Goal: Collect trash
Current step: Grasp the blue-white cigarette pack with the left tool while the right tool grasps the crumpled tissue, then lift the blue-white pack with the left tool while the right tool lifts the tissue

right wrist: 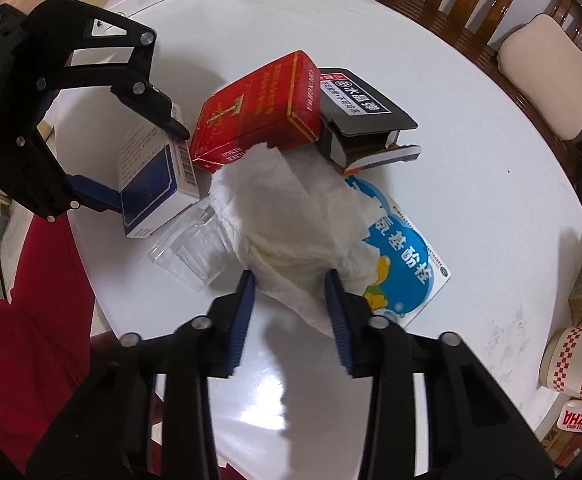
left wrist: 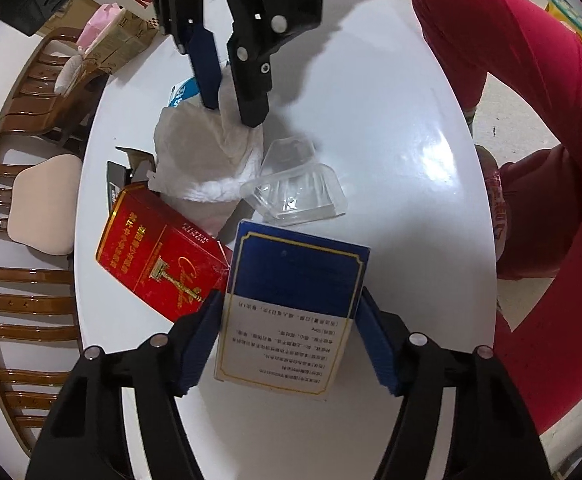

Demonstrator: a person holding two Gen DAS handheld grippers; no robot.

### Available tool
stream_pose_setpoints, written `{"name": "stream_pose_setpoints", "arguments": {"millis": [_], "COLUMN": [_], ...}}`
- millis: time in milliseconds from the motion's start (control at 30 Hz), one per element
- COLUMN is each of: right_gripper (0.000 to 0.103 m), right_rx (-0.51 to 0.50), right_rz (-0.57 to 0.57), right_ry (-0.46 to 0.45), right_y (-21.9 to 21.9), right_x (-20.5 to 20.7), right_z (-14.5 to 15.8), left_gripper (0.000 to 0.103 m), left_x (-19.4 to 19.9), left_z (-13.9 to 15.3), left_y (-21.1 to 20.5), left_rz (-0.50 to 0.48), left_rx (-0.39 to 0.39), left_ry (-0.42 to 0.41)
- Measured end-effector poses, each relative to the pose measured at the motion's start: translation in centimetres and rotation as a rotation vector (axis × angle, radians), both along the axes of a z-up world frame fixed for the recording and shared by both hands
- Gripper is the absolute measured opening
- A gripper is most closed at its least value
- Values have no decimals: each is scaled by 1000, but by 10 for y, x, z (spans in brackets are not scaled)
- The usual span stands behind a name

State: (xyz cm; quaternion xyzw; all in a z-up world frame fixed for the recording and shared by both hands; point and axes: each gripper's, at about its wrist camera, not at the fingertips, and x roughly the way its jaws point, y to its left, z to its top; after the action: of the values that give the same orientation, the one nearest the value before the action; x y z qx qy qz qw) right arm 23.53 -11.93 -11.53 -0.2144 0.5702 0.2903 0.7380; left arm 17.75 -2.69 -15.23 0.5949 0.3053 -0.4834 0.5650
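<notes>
On the white round table lies a heap of trash. My left gripper has its blue pads against both sides of a blue-and-white box, which stands tilted; the right wrist view shows the same grip on the box. My right gripper points down with its pads pinched into a crumpled white tissue, whose paper bunches between the fingers. A red cigarette box, a clear plastic shell, an opened black box and a flat blue-and-white packet lie around the tissue.
Wooden chairs with beige cushions ring the far side of the table. A person's red sleeve fills the right of the left wrist view. Cardboard boxes and printed paper cups stand on the floor beyond the table's edge.
</notes>
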Motion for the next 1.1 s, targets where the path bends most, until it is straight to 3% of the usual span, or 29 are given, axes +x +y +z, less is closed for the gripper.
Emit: {"name": "stream_pose_setpoints", "arguments": {"millis": [167,267,367,833,1100], "right_gripper": [14,12,11,9,9], "right_rx": [-21,-24,-14,-38,-17], "right_rz": [-5,-18,-35,-132,-204], "right_ry": [16,22,24,-37,-88], "right_y": [3,2,2,-6,-19], "right_x": [-4,-6,-6,-20,-34], "right_z": [-5,-4,-1,26,56], "left_gripper": [64,64,64,64,64], "left_x": [-4,0,-7,26,7], "left_z": [-2,-2,-3,19,53], "left_y": [-2,-4,-2,21,26], "left_rz": [50,134,155,573,663], "left_rx": [-23,-27,-44,-194,-282], "left_ry": [-39,-37,-79,-8,-33]}}
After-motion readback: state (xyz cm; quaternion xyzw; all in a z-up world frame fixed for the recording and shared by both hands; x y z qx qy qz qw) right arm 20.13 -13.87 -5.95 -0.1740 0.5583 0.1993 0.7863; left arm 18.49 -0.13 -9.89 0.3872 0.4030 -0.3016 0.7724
